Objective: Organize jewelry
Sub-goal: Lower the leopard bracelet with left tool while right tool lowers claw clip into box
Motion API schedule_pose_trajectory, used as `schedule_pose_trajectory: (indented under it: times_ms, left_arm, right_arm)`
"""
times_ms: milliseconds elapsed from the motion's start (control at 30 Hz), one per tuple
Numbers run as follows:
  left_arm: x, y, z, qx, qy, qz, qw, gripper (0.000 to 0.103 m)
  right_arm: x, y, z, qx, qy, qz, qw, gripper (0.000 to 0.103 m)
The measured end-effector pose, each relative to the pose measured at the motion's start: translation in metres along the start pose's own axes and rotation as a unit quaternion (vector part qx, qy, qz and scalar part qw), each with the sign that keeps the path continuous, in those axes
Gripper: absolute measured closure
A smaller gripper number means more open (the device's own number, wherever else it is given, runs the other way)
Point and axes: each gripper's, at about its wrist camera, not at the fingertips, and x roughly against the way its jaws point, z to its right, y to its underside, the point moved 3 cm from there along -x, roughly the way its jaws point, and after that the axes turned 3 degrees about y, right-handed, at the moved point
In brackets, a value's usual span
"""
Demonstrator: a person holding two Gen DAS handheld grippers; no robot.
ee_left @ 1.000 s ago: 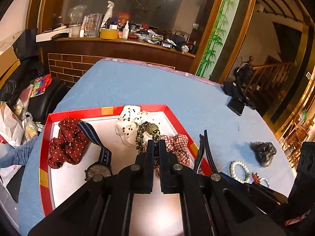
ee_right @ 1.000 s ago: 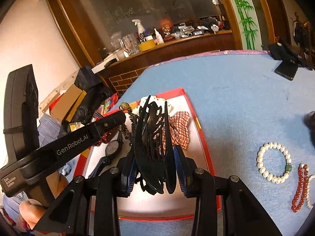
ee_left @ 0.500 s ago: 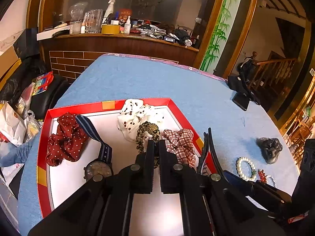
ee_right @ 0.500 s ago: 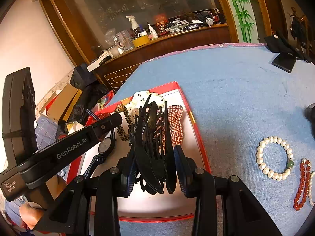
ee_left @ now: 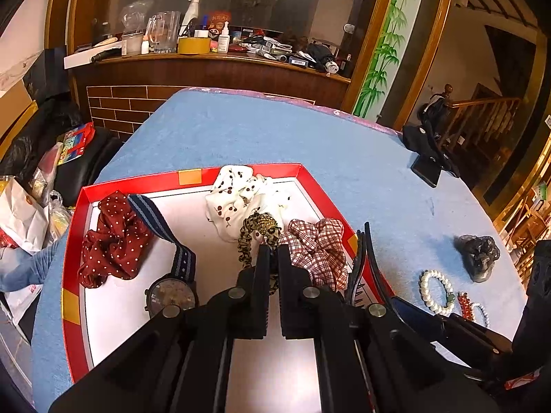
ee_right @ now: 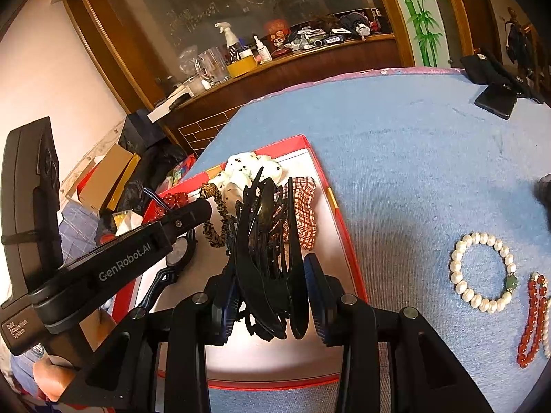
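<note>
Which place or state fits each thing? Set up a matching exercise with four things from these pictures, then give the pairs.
Things:
1. black hair claw
2. leopard scrunchie
3. pearl bracelet
4. wristwatch

Places or states:
A. on the blue cloth, outside the tray
B. lying in the tray, untouched
C. held in the right hand-held gripper
D. pinched by the left hand-held gripper

Pairs: 1-C, 2-D, 3-A, 4-B
</note>
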Motion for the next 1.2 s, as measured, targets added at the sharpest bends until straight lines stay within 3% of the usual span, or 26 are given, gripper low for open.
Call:
schedule_pose_trajectory:
  times_ms: [1200]
  left_arm:
    - [-0.017,0.008,-0.009,0.013,-0.029,-0.040,0.9987,0.099]
  right_arm:
    - [-0.013,0.005,0.006,-0.011,0.010,-0.023,1.000,0.063]
